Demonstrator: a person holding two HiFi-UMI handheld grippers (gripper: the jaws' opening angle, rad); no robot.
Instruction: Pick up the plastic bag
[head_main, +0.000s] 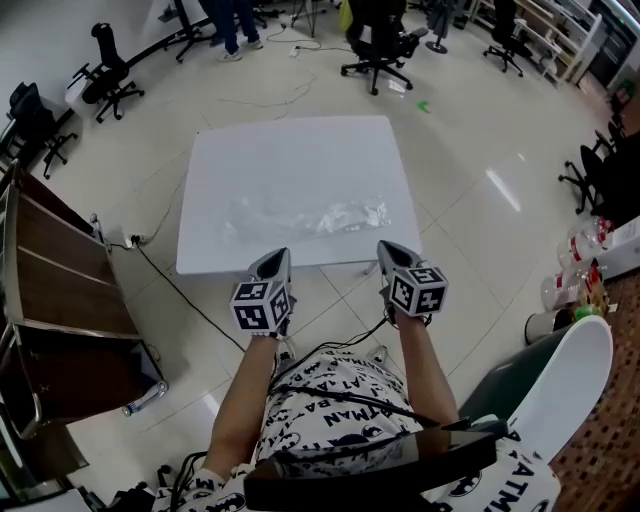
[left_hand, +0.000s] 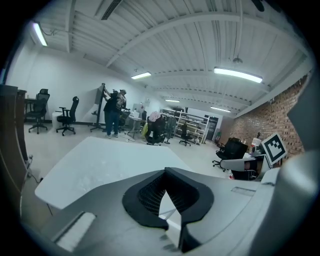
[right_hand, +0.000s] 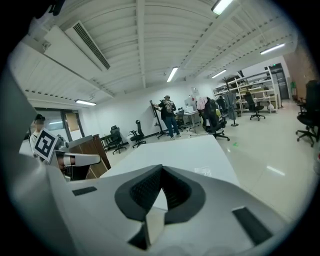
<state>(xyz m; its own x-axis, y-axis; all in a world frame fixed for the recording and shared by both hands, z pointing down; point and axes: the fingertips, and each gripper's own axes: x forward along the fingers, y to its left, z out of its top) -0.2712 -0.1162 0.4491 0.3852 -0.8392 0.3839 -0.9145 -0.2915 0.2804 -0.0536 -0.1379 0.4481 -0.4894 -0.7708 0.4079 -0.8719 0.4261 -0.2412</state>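
The clear plastic bag (head_main: 310, 218) lies on the near half of the white bench (head_main: 290, 150). Just short of it, at the near edge, the left claw (head_main: 277, 260) and the right claw (head_main: 390, 252) hover apart from it, jaws pressed together, empty.

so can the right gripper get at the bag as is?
Likely yes: the bag lies alone on the table, just ahead of the right gripper, nothing between. Its jaws are shut, so they must open first.
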